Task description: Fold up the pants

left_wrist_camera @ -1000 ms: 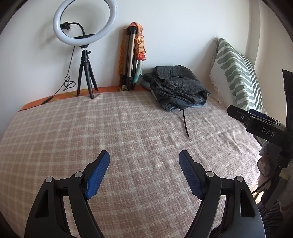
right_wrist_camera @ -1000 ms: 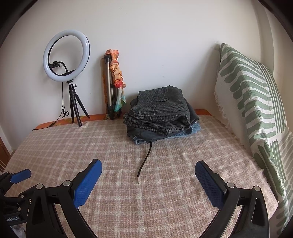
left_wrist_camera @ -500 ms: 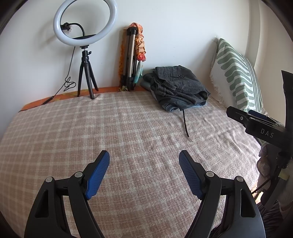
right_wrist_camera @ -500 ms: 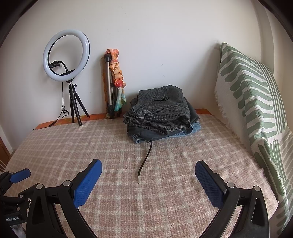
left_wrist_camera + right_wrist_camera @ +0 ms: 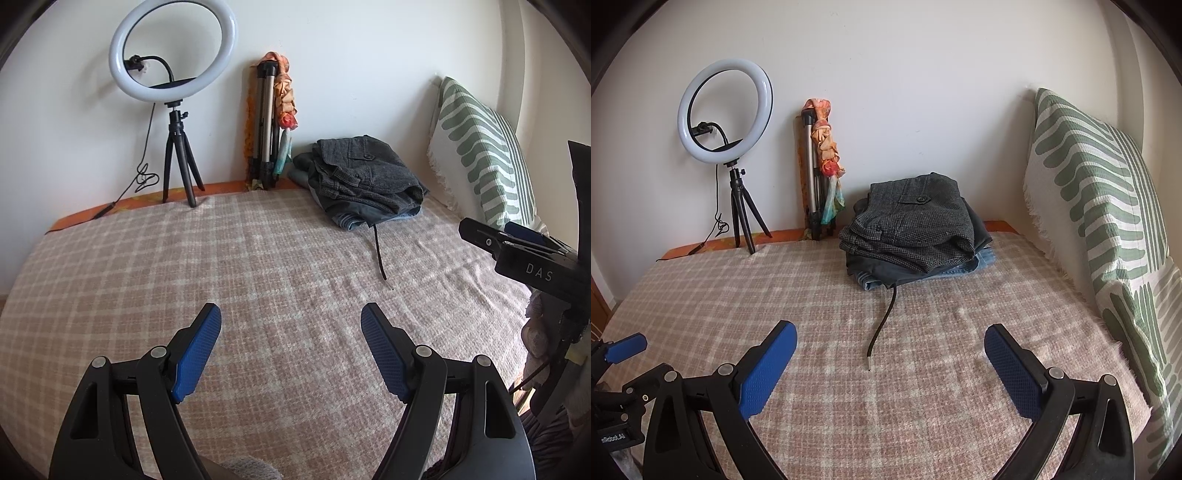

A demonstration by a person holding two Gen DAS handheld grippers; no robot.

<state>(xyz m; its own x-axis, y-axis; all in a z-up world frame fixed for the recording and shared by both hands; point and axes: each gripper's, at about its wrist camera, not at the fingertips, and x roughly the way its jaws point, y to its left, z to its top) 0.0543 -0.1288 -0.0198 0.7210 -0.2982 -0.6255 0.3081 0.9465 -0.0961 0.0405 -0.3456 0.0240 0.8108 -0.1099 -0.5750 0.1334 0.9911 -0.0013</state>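
Both grippers are hanging over the near part of the bed (image 5: pixel 155 266) with nothing in them. The left gripper (image 5: pixel 291 314) has its jaws spread wide, blue pads (image 5: pixel 195 354) facing each other across bare checked blanket. Same deal with the right gripper (image 5: pixel 890 334), jaws wide apart and only blanket between them.

The pants (image 5: pixel 916 225) are way up at the far edge of the bed, close to the wall, sitting as a folded stack: grey checked pair on top with a buttoned pocket flap showing, something dark under that, and denim at the bottom. Well clear of both sets of jaws. From the right gripper the stack is pretty much straight ahead; from the left one the pants (image 5: pixel 365 177) sit ahead and off to the right.

A black cord (image 5: pixel 881 325) trails out of the stack toward the near edge, its tip lying on the blanket between the right jaws but still ahead of them.

Other stuff: ring light (image 5: pixel 173 48) on a little tripod at the far left corner, a folded tripod (image 5: pixel 266 125) with a colourful scarf (image 5: pixel 286 99) leaning on the wall, and a green striped pillow (image 5: pixel 1100 206) propped along the right edge.
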